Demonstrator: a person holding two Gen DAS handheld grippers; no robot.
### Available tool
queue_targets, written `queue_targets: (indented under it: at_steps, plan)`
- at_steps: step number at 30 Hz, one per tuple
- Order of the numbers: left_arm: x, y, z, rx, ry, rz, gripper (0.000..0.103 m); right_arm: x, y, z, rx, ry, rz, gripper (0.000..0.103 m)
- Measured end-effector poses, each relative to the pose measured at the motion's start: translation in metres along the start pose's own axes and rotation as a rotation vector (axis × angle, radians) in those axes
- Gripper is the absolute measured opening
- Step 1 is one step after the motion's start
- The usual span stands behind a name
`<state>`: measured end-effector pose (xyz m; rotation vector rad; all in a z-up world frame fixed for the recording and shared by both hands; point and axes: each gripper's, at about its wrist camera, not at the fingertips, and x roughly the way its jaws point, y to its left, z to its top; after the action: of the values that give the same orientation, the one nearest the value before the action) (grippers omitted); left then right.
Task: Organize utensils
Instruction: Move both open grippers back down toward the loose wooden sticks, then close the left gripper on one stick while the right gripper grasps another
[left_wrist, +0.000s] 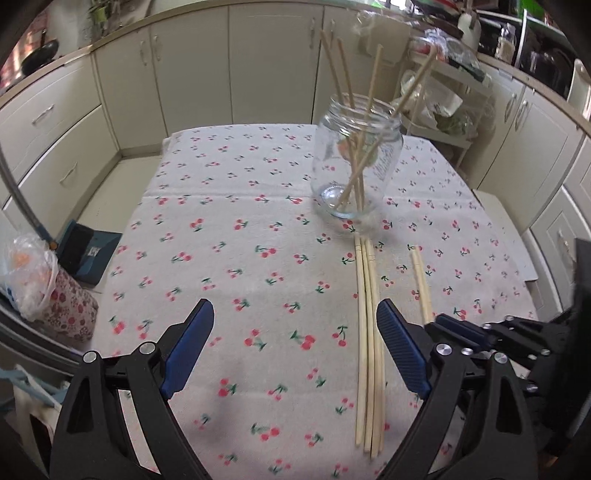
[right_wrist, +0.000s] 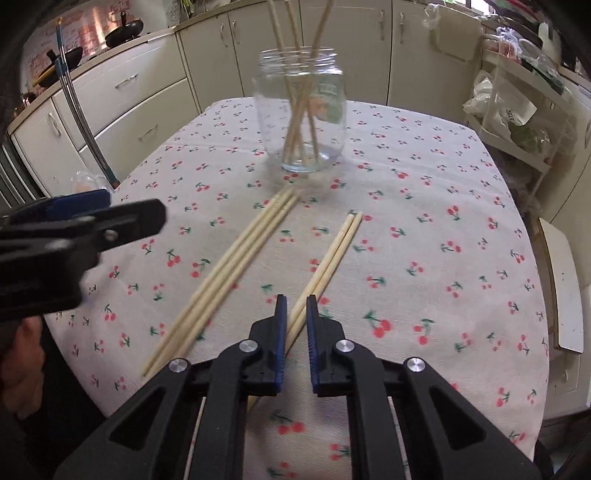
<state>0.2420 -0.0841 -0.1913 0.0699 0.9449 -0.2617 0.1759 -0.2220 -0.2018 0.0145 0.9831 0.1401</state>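
My right gripper (right_wrist: 296, 314): jaws nearly together, pinching the pair of chopsticks (right_wrist: 334, 254) low on its length; the pair runs from my blue pads toward 1 o'clock on the cloth
My left gripper (left_wrist: 295, 332): jaws spread wide, nothing between them, hanging over the tablecloth (left_wrist: 236, 236); in the right wrist view it shows at 9 o'clock
Bundle of chopsticks (left_wrist: 367, 339): lies flat just inside my left gripper's right pad, pointing to 12 o'clock, its far tips close to the jar's base
Glass jar (left_wrist: 356, 162): stands upright at 1 o'clock from my left jaws, on the cherry-print cloth; several chopsticks (left_wrist: 347, 70) lean inside and stick out over the rim
Single pair in the left view (left_wrist: 421, 288): to the right of the bundle, apart from it
Cabinets (left_wrist: 258, 62): cream doors behind the table
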Motion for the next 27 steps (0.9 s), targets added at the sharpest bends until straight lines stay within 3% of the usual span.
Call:
queue_targets:
  at_steps: [5, 10, 15, 19, 22, 27]
  plan:
    - [0.026, -0.017, 0.003, 0.028, 0.03, 0.02, 0.086, -0.005, -0.031, -0.005, 0.142, -0.021, 0.079, 0.011]
    - [0.044, -0.021, 0.002, 0.034, 0.065, 0.06, 0.086, -0.004, -0.036, -0.005, 0.18, -0.042, -0.002, 0.011]
    - [0.052, -0.013, -0.004, -0.001, 0.085, 0.106, 0.086, 0.005, -0.029, 0.005, 0.194, -0.045, 0.019, 0.012]
    - [0.051, -0.004, -0.01, -0.041, 0.103, 0.14, 0.084, 0.013, -0.018, 0.015, 0.158, -0.046, -0.014, 0.012]
    - [0.039, 0.005, -0.013, -0.109, 0.081, 0.099, 0.084, 0.015, -0.013, 0.02, 0.119, -0.031, -0.002, 0.012]
    - [0.036, -0.011, -0.007, -0.034, 0.056, 0.081, 0.084, 0.011, -0.021, 0.02, 0.14, -0.025, -0.028, 0.012]
